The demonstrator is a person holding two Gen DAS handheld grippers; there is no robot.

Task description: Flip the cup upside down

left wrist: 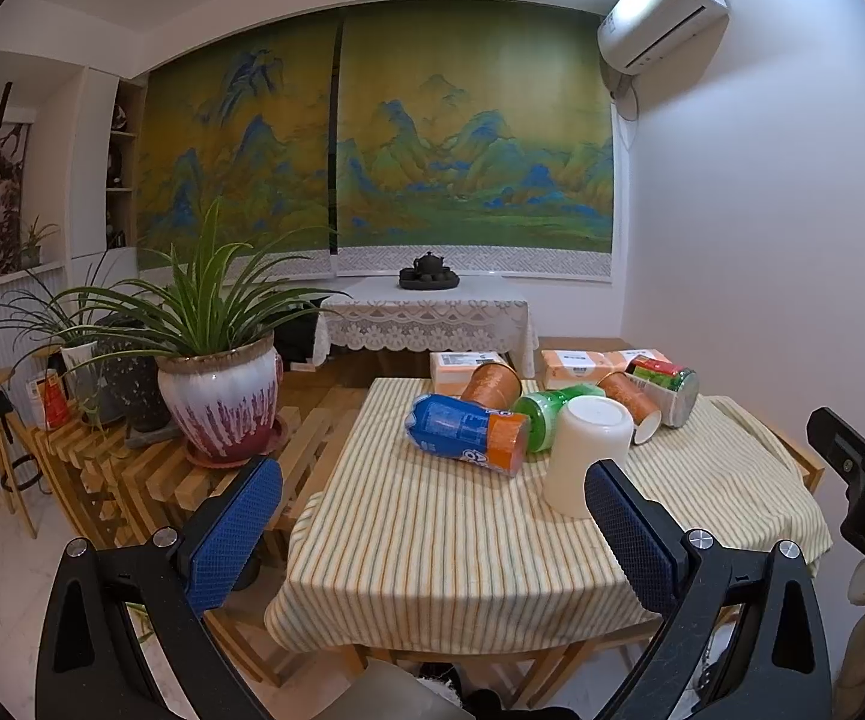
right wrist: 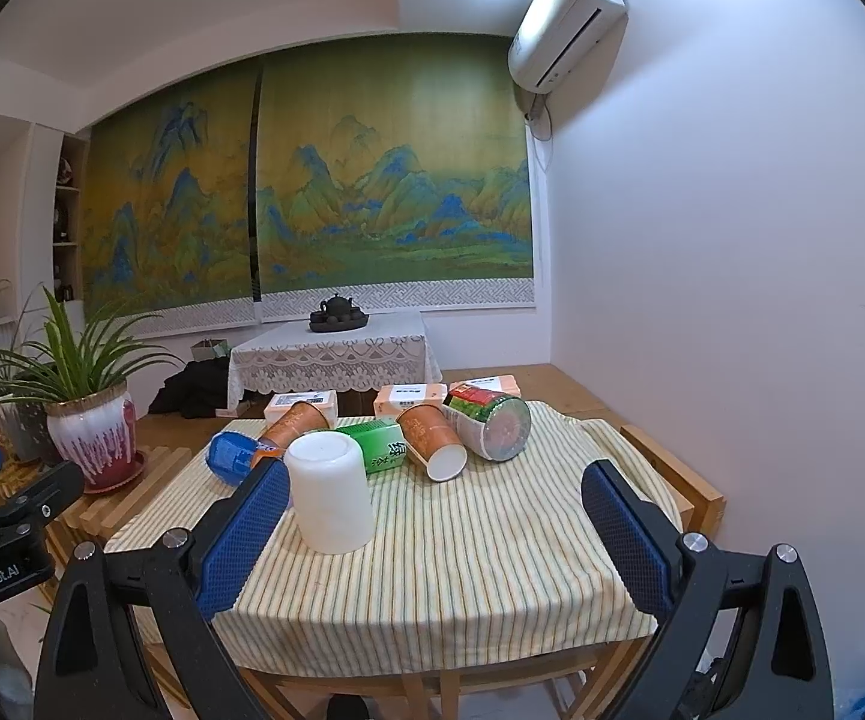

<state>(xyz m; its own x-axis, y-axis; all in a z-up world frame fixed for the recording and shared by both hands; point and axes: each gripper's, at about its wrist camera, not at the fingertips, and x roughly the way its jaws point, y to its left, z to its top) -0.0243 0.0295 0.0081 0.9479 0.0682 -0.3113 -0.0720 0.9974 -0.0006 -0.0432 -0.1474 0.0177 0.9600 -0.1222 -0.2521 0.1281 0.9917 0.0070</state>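
Note:
A white cup [left wrist: 587,451] stands upside down, base up, on the striped tablecloth [left wrist: 432,540]; it also shows in the right wrist view [right wrist: 330,492]. My left gripper [left wrist: 432,528] is open and empty, held back from the cup, its right finger in front of the cup's lower edge. My right gripper [right wrist: 435,528] is open and empty, also short of the cup; its left finger overlaps the cup's left side in view. Neither gripper touches the cup.
Behind the cup lie a blue-orange bottle [left wrist: 468,432], a green bottle [left wrist: 543,414], two orange paper cups [right wrist: 432,438], a round tub [right wrist: 492,426] and tissue packs [right wrist: 408,399]. A potted plant [left wrist: 219,396] stands left on a slatted bench. The wall is close on the right.

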